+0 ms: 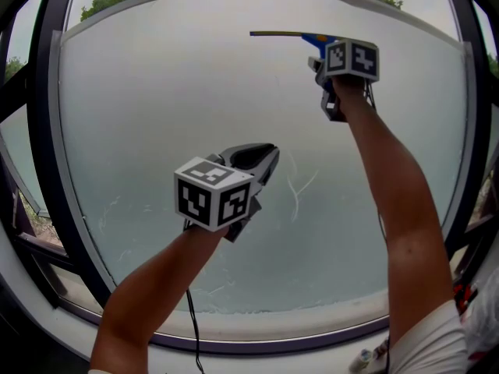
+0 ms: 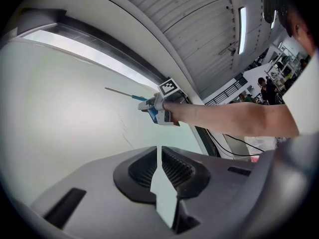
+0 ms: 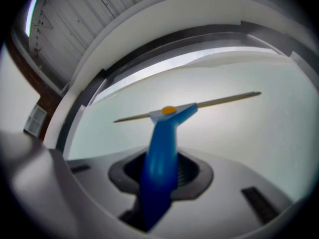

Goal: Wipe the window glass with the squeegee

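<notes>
A large pane of pale, hazy window glass (image 1: 171, 100) in a dark curved metal frame (image 1: 47, 131) fills the head view. The blue-handled squeegee with a thin straight blade (image 1: 300, 34) sits at about 1 o'clock on the pane, high near the top edge. Its blade lies almost level and reaches out toward 9 o'clock from the handle.

The right hand-held gripper (image 1: 323, 62) is raised on an outstretched arm. In the right gripper view its jaws pinch the blue handle (image 3: 162, 153), which rises from between them to a yellow spot at the blade's middle.

The left hand-held gripper (image 1: 271, 156) hangs near the middle of the pane, well apart from the squeegee at about 7 o'clock from it. Its jaws are pressed together with only a sliver of light between them and nothing held. A few faint white streaks (image 1: 296, 193) mark the glass at 3 o'clock from it.
</notes>
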`<state>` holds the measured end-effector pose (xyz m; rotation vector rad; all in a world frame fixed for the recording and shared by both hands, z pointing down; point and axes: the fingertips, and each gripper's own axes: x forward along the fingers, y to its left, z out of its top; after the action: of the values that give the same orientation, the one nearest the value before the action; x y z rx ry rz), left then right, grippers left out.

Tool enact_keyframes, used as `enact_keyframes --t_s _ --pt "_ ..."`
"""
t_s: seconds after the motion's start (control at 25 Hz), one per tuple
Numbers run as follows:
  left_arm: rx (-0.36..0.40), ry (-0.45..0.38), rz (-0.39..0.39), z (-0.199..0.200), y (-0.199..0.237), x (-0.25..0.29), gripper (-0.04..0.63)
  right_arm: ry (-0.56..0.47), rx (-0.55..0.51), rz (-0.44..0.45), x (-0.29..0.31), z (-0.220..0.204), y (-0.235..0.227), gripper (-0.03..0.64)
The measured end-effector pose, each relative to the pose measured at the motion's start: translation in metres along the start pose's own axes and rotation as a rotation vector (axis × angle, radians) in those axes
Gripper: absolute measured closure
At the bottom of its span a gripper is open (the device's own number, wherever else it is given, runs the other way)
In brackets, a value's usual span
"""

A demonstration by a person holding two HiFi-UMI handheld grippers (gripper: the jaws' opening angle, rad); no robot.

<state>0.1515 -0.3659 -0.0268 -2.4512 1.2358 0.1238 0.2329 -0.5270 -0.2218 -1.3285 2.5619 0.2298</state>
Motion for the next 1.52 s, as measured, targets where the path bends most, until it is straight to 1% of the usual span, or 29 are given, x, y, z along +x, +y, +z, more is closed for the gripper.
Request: enact_keyframes --t_s 0.24,1.52 --pt "-0.017 -0.006 -0.011 -0.002 -0.006 -0.001 0.543 0.010 0.005 -0.004 -0.004 -0.009 -0.001 0.499" --pt "-0.071 0.043 -0.029 -0.039 -0.027 -0.010 0.543 0.101 0.003 -0.007 -0.030 -0.081 -0.001 0.499"
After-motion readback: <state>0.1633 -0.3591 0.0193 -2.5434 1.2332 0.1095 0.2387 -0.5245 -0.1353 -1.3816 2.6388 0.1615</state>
